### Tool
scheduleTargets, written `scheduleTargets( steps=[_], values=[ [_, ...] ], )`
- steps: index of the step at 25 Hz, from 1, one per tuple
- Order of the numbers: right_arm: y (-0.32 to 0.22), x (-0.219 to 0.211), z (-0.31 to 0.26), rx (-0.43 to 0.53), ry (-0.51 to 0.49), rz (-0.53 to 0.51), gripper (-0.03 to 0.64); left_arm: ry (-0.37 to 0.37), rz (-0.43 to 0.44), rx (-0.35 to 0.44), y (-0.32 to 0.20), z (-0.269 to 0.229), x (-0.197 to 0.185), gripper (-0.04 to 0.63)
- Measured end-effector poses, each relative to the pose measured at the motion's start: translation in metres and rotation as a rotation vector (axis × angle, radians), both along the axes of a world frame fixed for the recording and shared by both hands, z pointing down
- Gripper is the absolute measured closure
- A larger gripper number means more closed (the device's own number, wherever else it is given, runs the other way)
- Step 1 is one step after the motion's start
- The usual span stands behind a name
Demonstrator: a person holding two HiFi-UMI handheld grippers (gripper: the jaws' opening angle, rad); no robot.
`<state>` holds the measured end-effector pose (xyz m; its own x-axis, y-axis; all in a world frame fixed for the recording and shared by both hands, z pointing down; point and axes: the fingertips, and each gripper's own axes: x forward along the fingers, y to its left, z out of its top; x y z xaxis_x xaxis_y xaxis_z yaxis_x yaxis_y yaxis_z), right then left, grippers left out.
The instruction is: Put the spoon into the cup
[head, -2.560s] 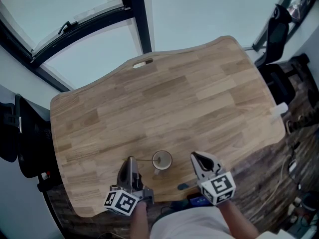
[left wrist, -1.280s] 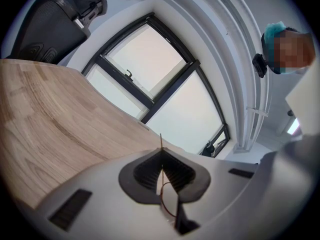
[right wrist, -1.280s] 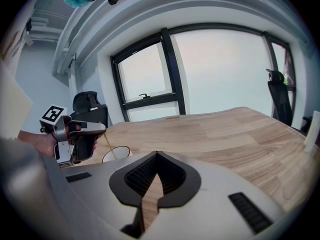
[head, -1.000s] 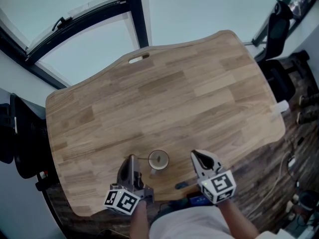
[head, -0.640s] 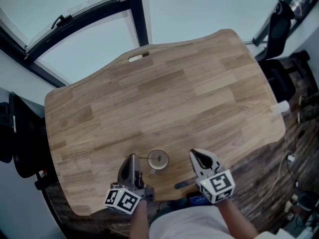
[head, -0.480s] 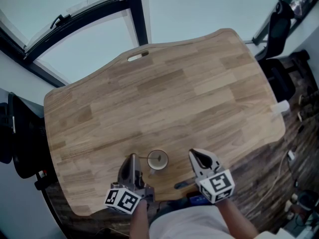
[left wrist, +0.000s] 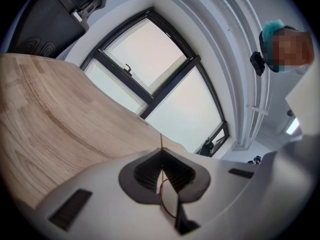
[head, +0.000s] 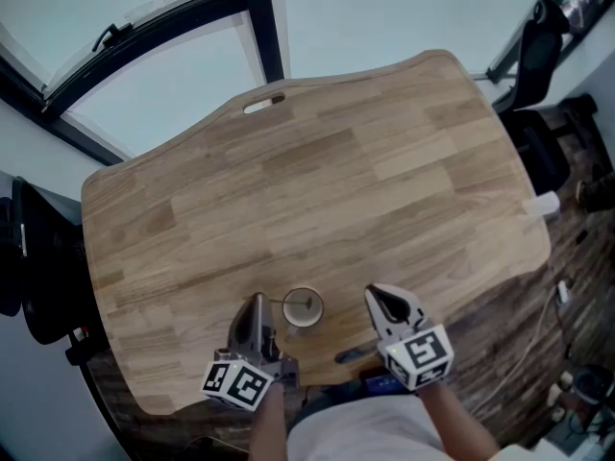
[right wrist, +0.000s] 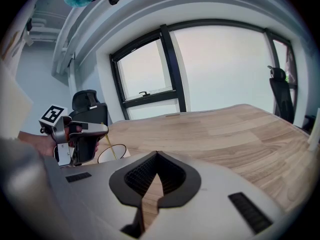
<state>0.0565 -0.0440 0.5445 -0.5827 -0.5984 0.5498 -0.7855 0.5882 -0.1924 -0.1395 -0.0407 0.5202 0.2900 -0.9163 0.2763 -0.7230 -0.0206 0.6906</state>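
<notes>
A small white cup (head: 303, 308) stands near the table's front edge, between my two grippers. In the right gripper view the cup (right wrist: 112, 153) holds a thin yellowish spoon (right wrist: 109, 145), bowl down inside and handle leaning left. That handle ends at the tips of my left gripper (right wrist: 102, 130). In the left gripper view the spoon handle (left wrist: 161, 140) rises as a thin line from between the closed jaws of the left gripper (left wrist: 161, 150). From above, the left gripper (head: 256, 301) sits just left of the cup. My right gripper (head: 373, 295) is right of it, shut and empty.
The wooden table (head: 317, 181) stretches bare behind the cup toward large windows (right wrist: 220, 59). Black office chairs stand at the left (head: 29, 277) and the far right (head: 533, 56). The table's front edge (head: 317, 377) runs close beneath both grippers.
Nothing has visibly moved. Both grippers, the cup and the spoon hold their places, and only the head view drifts slightly.
</notes>
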Motion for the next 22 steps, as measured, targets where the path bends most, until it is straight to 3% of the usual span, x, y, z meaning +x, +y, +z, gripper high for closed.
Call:
scheduleTargets(
  steps=[22],
  values=[
    [-0.0004,0.0043,0.0059,-0.019,0.013,-0.001,0.620,-0.028,0.021,-0.005,-0.0028,0.0068,0.0093,0.594]
  ],
)
